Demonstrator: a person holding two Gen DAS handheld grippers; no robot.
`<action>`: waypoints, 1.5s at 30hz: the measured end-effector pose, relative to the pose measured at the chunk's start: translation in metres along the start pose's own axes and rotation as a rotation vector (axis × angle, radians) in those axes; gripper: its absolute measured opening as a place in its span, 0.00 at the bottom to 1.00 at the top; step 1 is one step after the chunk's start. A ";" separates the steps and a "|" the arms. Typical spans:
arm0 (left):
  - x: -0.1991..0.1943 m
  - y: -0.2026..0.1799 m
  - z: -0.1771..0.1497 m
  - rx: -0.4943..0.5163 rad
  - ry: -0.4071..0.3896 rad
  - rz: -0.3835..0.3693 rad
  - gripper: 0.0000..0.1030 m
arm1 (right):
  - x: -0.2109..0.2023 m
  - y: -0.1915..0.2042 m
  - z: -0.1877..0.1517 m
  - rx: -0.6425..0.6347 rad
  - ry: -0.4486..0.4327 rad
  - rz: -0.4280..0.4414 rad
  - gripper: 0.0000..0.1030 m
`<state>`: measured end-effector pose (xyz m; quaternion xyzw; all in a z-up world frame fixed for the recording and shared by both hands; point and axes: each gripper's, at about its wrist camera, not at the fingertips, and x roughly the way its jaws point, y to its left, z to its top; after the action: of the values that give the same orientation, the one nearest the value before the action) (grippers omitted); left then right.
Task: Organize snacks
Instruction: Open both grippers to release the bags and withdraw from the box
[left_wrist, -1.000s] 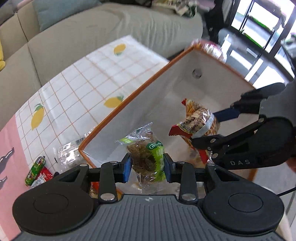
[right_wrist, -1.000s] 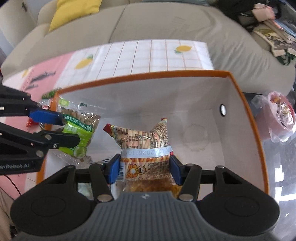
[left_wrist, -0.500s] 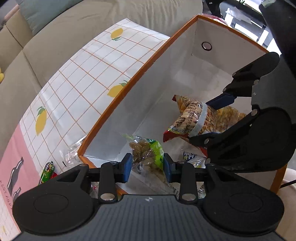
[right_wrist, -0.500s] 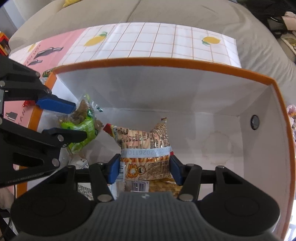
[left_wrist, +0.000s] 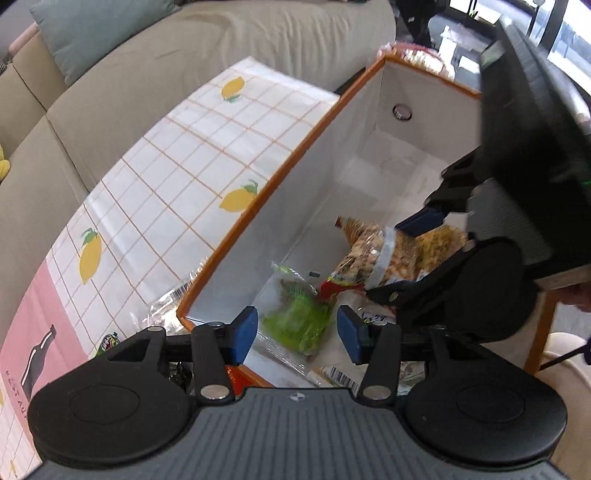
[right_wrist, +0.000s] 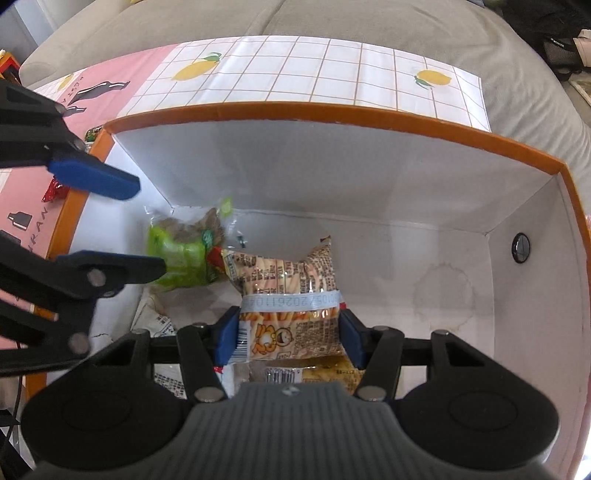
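Left gripper (left_wrist: 295, 334) fingers just opened, green snack bag (left_wrist: 299, 321) dropped into box (left_wrist: 258, 206)

Glossy plastic snack bags (right_wrist: 288, 291); matt white box (right_wrist: 332, 177); soft woven sofa cloth (left_wrist: 184, 66).

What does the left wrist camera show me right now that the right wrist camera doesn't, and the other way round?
Only the left wrist view: the clear wrappers on the tablecloth outside the box, the teal cushion on the sofa, and the left gripper head-on, its jaws just opened clear of the green snack bag.

Only the right wrist view: the right gripper head-on, pads pressed on the cartoon-cat snack bag, a red wrapper left of the box, and a ring stain on the box floor.

Both: the orange-rimmed box, both bags, the lemon tablecloth.
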<state>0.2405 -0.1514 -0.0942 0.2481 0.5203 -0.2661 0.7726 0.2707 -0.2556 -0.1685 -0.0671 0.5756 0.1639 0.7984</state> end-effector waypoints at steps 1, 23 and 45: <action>-0.004 0.001 -0.001 0.001 -0.012 -0.009 0.61 | 0.001 0.000 0.000 0.003 0.001 0.002 0.55; -0.061 0.011 -0.021 -0.088 -0.135 -0.054 0.63 | -0.023 0.019 -0.002 0.005 0.011 -0.083 0.90; -0.121 0.045 -0.145 -0.413 -0.323 0.016 0.63 | -0.126 0.145 -0.081 0.167 -0.522 -0.165 0.90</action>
<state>0.1350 -0.0037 -0.0247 0.0434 0.4318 -0.1841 0.8819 0.1134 -0.1670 -0.0642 -0.0035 0.3545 0.0622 0.9330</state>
